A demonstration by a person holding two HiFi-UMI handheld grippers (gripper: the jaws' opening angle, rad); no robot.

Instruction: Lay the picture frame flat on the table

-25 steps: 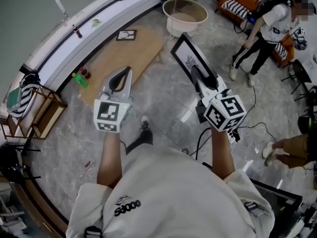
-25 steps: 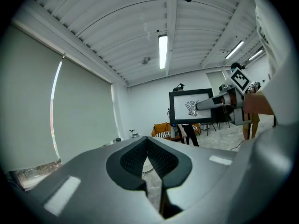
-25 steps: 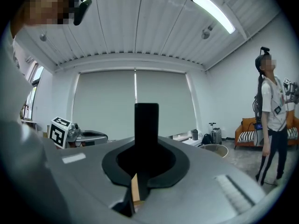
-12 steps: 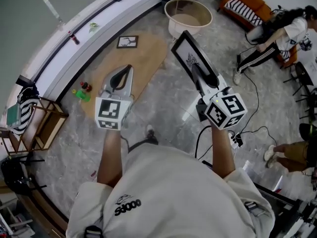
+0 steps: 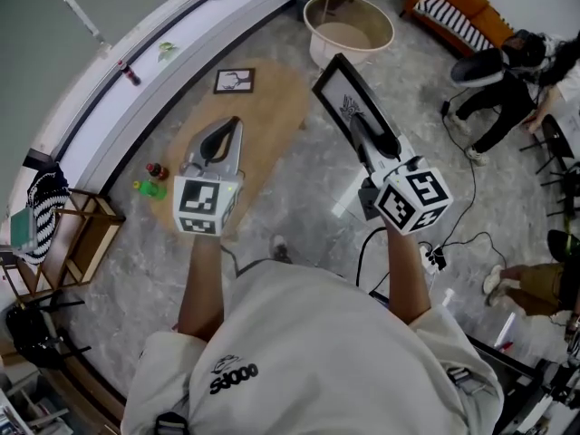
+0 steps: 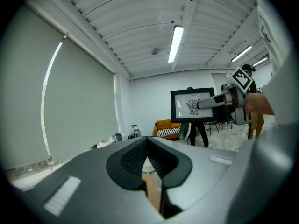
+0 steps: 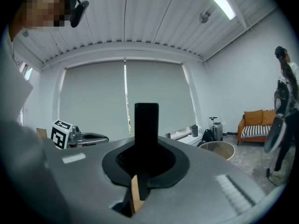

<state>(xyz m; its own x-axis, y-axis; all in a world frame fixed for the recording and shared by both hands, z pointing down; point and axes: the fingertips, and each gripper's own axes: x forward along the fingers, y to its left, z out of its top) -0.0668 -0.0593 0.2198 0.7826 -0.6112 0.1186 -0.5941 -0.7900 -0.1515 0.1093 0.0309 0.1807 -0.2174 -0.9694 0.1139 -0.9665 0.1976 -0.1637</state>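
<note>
My right gripper (image 5: 356,127) is shut on the lower edge of a black picture frame (image 5: 343,98) with a white mat and a dark drawing, and holds it upright in the air. In the right gripper view the frame (image 7: 146,120) stands edge-on between the jaws of the right gripper (image 7: 146,148). The left gripper view shows that frame (image 6: 192,105) from the side. My left gripper (image 5: 236,127) is shut with nothing in it; it hovers over the oval wooden table (image 5: 276,107), left of the frame. In its own view the left gripper's (image 6: 148,141) pads meet at the tip.
A second small frame (image 5: 234,81) lies flat at the table's far end. A round beige tub (image 5: 349,24) stands beyond the table. Bottles (image 5: 152,179) sit on the floor at left, near a wooden rack (image 5: 77,238). A person (image 5: 512,71) and an orange sofa (image 5: 449,12) are at the upper right.
Both grippers and the held frame have travelled forward with the person, so the table now lies closer under them. The person in the background has bent down.
</note>
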